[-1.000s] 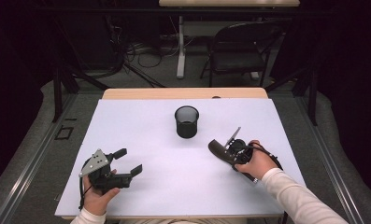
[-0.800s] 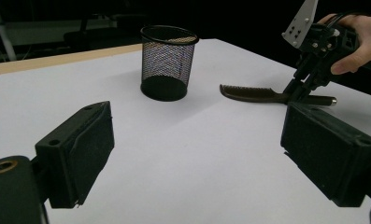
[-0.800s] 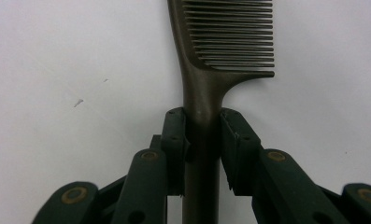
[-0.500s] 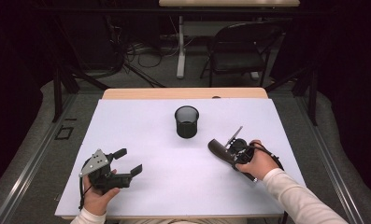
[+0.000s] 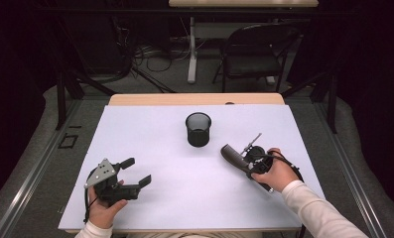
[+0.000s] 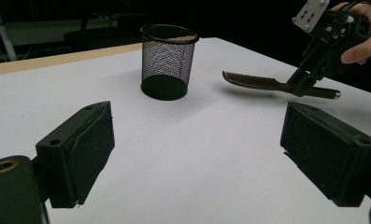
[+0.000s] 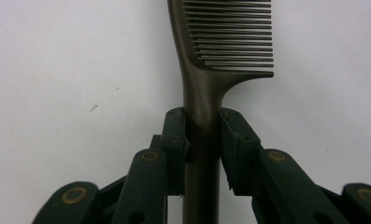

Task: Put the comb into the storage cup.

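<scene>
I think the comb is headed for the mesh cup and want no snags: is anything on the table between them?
Nothing visible: bare white table lies between the comb, clamped in the right gripper, and the mesh cup.

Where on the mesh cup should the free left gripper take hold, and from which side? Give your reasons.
Grip the rim of the cup from above, one jaw inside and one outside. It stands upright and open-topped, and the body probably looks too wide for the open left gripper to span.
</scene>
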{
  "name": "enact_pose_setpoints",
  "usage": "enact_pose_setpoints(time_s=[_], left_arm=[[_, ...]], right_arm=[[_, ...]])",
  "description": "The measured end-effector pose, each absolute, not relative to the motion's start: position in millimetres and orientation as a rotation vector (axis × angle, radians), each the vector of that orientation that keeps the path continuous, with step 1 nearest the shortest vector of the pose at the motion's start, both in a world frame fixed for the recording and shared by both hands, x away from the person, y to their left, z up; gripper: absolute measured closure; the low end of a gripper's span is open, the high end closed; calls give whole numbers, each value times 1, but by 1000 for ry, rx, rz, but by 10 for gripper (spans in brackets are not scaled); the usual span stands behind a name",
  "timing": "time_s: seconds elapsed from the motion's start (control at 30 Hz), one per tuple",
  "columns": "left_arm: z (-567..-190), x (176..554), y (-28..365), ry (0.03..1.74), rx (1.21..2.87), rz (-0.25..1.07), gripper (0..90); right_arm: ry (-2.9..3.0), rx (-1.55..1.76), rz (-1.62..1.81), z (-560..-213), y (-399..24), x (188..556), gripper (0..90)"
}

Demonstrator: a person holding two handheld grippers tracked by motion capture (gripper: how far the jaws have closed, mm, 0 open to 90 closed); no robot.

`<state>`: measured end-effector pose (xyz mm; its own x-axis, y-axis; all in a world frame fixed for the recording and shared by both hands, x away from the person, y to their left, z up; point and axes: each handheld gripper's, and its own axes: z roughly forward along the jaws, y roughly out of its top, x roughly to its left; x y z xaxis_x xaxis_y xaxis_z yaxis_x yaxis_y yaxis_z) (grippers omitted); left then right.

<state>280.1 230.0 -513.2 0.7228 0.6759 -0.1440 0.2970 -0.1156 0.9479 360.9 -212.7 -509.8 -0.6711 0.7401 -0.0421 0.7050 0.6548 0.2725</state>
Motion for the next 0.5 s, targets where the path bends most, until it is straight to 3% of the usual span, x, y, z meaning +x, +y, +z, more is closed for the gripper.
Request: enact_pose_setpoints(time_s=[0.5], left_arm=[[-513, 280, 229, 778, 1711, 387, 100]], right_arm=[[2681, 1183, 456, -496, -212, 354, 725]])
